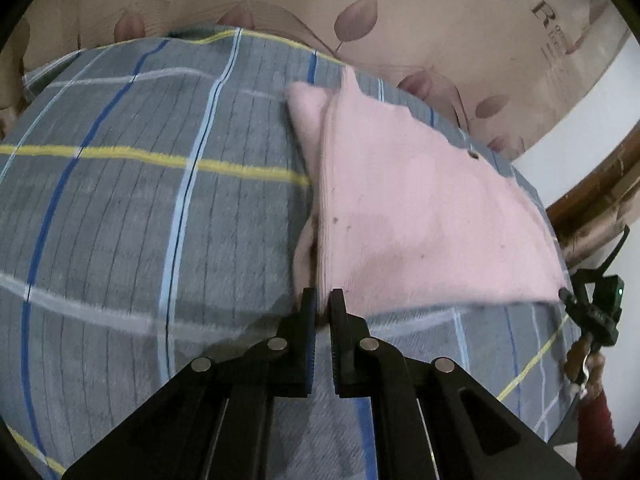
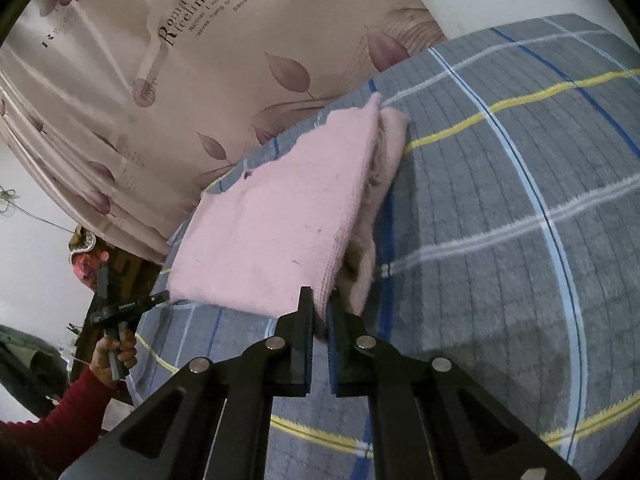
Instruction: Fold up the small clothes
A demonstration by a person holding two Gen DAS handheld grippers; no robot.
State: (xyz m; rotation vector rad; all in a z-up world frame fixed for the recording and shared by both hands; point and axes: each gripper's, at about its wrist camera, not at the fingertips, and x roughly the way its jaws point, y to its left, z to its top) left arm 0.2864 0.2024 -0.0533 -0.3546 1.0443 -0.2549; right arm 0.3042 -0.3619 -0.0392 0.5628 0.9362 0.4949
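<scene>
Now, from the left wrist, your left gripper (image 1: pixel 323 300) is pinched tight on the near corner of the pink cloth (image 1: pixel 400 208), at its ribbed left edge, with only a sliver of fabric between the pads. The cloth lies partly folded on the plaid blanket (image 1: pixel 140 208), toward the right and far side, a lower layer peeking out along its left edge. At the right rim you can see the other gripper (image 1: pixel 592 312) beside the cloth's right corner. To fold well, lift both corners together, keep the edge taut and level, and carry it straight over so the layers line up; a thin pinch like this may slip if you tug. From the right wrist, your right gripper (image 2: pixel 322 300) is likewise clamped on the cloth's (image 2: pixel 272 224) near corner, where the ribbed edge meets the under-layer. Your left hand (image 2: pixel 114 352), in a red sleeve (image 2: pixel 60 408), holds its tool at the left. Behind the blanket (image 2: pixel 500 200) hangs a beige leaf-print curtain (image 2: pixel 180 80) with lettering, against a white wall.
</scene>
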